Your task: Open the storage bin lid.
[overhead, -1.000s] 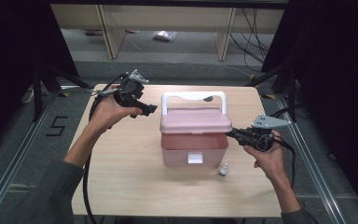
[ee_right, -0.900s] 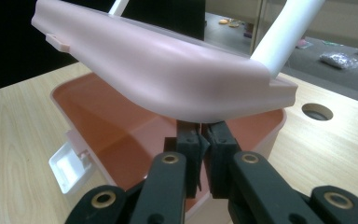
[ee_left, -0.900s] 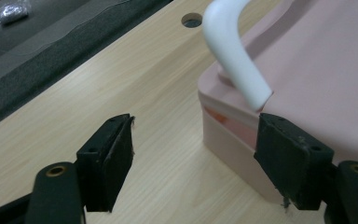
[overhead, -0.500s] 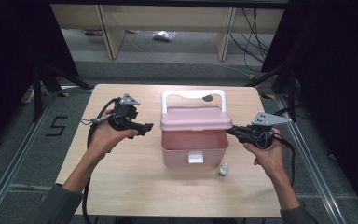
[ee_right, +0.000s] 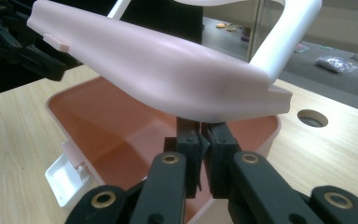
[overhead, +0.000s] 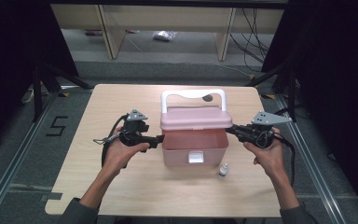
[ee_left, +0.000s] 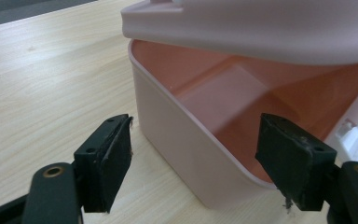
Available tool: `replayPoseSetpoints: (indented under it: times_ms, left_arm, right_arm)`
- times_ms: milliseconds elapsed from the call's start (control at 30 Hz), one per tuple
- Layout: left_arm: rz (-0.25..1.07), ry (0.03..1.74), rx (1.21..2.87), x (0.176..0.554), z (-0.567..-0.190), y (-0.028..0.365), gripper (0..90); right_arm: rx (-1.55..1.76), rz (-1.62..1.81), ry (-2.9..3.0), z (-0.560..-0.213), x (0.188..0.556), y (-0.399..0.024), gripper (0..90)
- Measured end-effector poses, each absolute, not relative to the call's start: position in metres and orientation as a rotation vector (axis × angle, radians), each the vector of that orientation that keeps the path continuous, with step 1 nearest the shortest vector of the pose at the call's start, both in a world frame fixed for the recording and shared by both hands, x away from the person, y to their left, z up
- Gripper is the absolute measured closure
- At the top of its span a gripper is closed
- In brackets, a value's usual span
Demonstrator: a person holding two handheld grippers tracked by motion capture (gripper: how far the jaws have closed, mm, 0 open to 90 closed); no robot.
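- Left gripper (overhead: 160, 138): released, jaws spread; it has dropped from above the desk to the pink box's (overhead: 194, 148) left wall, which now sits between the jaws untouched.
- Right gripper (ee_right: 200, 140): clenched under the lid's (overhead: 195, 118) right edge, propping it half-raised; unmoved.
- Pink box: mid-desk (overhead: 98, 121), empty; probably about to be steadied.
- Small bottle (overhead: 223, 170): near right, unchanged.

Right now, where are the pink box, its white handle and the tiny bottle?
pink box (overhead: 193, 148): high view, front wall.
white handle (overhead: 192, 94): high view, top bar.
tiny bottle (overhead: 223, 171): high view, its body.
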State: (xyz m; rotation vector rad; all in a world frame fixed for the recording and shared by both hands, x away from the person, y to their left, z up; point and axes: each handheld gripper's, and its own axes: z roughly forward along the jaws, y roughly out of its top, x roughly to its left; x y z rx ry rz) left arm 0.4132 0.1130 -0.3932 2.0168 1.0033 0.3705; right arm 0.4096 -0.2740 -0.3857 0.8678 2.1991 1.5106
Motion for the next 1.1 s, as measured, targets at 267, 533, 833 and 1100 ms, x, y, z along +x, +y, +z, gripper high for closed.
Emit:
replayPoseSetpoints:
  times_ms: [267, 533, 833, 1100]
  left_arm:
    - [0.366, 1.008, 2.024, 0.416, -0.404, 0.101, 30.5]
    - [0.382, 0.962, 2.067, 0.417, -0.414, 0.091, 46.3]
    - [0.373, 0.949, 2.075, 0.415, -0.418, 0.091, 52.5]
    - [0.371, 0.949, 2.071, 0.413, -0.417, 0.091, 56.0]
  right_arm:
    - [0.860, 1.505, 2.186, -0.384, 0.410, -0.272, 86.6]
    - [0.836, 1.503, 2.186, -0.382, 0.413, -0.273, 86.6]
    - [0.868, 1.503, 2.181, -0.380, 0.416, -0.273, 86.6]
    - [0.824, 1.511, 2.167, -0.376, 0.423, -0.270, 87.3]
